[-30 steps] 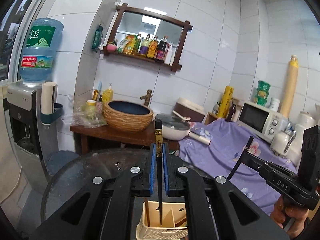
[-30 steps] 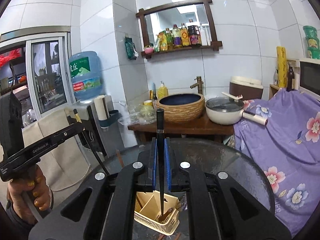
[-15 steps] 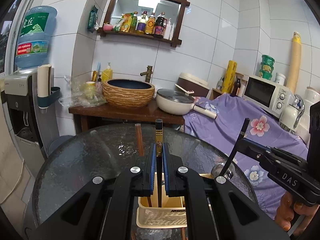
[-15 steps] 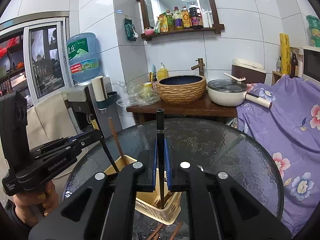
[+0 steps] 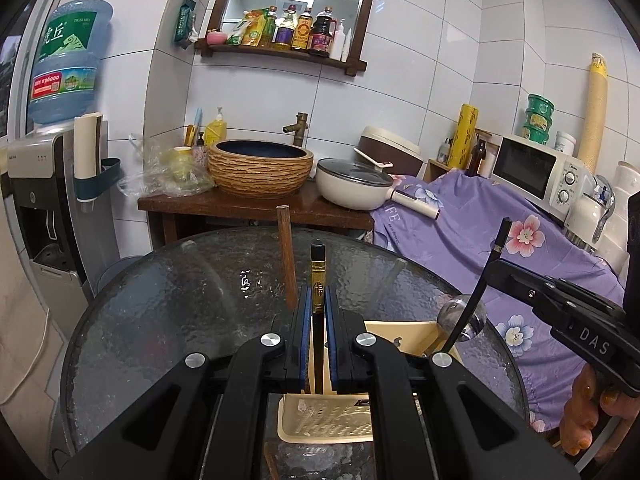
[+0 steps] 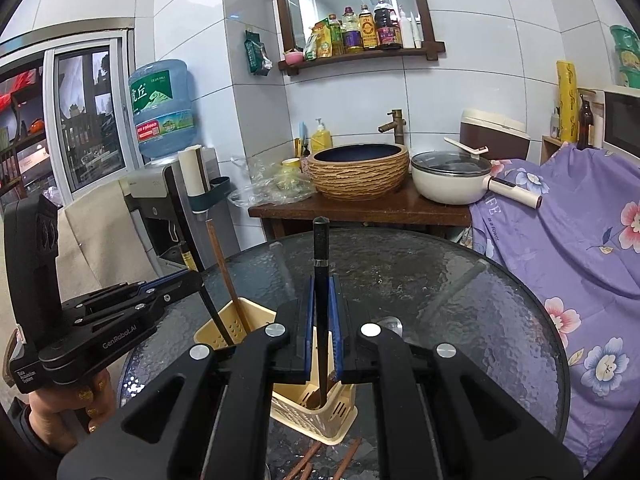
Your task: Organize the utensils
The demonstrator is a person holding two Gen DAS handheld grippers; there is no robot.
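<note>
Left gripper (image 5: 318, 312): clamped on a gold-banded chopstick (image 5: 318, 276), tip inside the caddy below.
Right gripper (image 6: 321, 320): clamped on a black chopstick (image 6: 321, 256), tip likewise inside.
Risk: early release may tip sticks over the rim.
Caddy (image 6: 316, 408): beige, slotted; brown chopstick (image 6: 224, 264) standing inside.

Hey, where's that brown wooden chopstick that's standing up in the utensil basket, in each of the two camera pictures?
Left wrist view: the brown chopstick stands just left of centre, beside the left gripper, rising from the cream basket.
Right wrist view: it leans left of centre, next to the other gripper, its lower end in the basket's far compartment.
Shared landmark: the woven basin on the wooden stand behind the glass table.
</note>
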